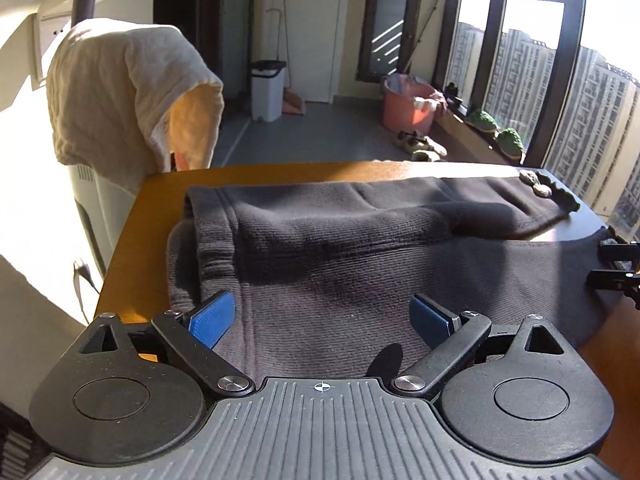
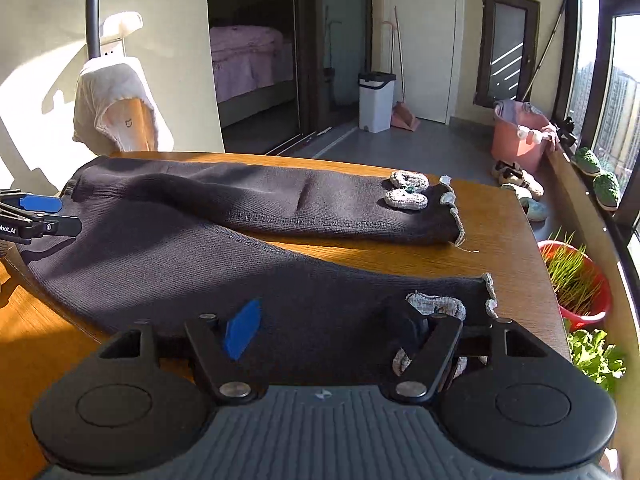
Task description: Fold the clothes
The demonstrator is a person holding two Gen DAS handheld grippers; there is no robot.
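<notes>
Presently, the left gripper (image 1: 323, 316) stands wide open over the waist end of the trousers (image 1: 360, 248), holding nothing; its blue pads sit just above the cloth, near the waistband (image 1: 212, 256). The right gripper (image 2: 344, 336) is likewise spread wide and empty, over the hem of the nearer leg (image 2: 280, 288).

One pair of dark knitted trousers lies flat on the wooden table (image 2: 496, 216). Its long axis runs from the left gripper's side across to the right gripper's side. Two legs are counted, splayed apart with bare table between them; the farther leg (image 2: 280, 200) lies beyond both grippers. Each hem carries pale crocheted trim.

Judgement: the left hand is nearer the waist, the right nearer the hems, so bringing the near leg over the far one calls for a grip at both ends.
</notes>
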